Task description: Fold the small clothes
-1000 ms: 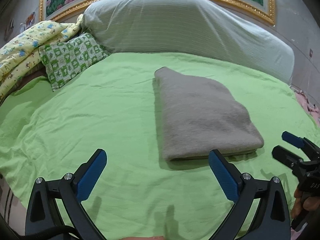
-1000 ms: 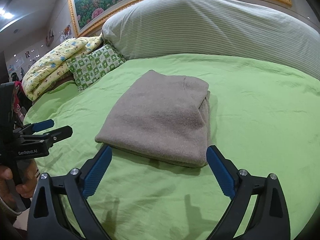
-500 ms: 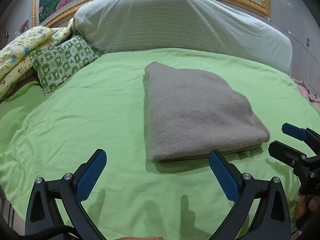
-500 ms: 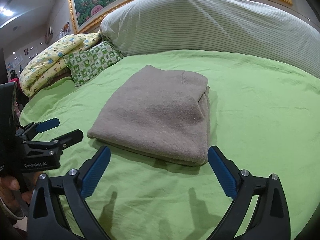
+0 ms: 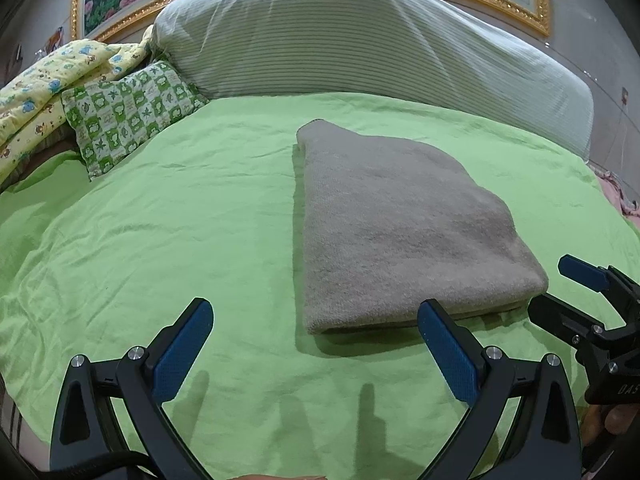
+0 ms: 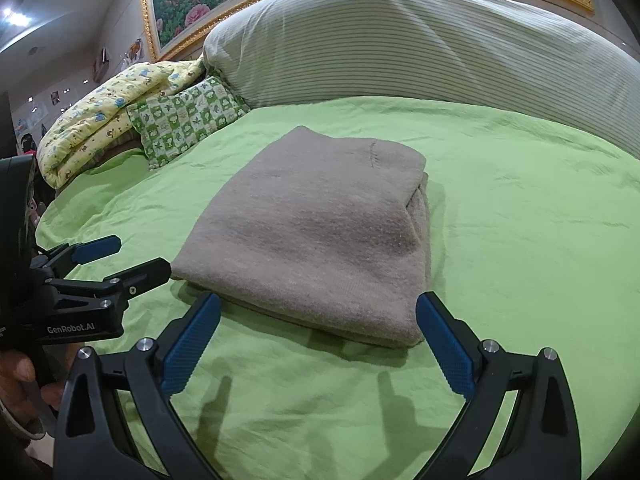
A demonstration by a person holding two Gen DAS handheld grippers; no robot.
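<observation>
One folded grey-brown knitted garment (image 5: 404,232) lies flat near the middle of the round bed covered by a light green sheet (image 5: 168,216), its thick folded edge facing the near edge of the bed. Two hand-held grippers are in view, both with black frames and blue pads. The left gripper (image 5: 316,344) hangs above the near edge with its jaws spread wide and nothing between them; its right pad sits just in front of the garment's near edge. The right gripper (image 6: 318,336) is likewise spread wide and empty, straddling the garment's near right corner without touching it.

One small green-and-white checked pillow (image 5: 128,114), one yellow printed quilt (image 5: 44,84) and one large striped grey-green bolster (image 5: 360,40) line the far and far-left edges. Bare sheet stretches wide on the garment's left and right and along the near edge.

The right wrist view alone shows the stacked layers along the garment's right side, a short seam near its far edge, and fingers (image 6: 20,368) on the left gripper's handle. The left wrist view alone shows the garment's straight left edge and the right gripper's side.
</observation>
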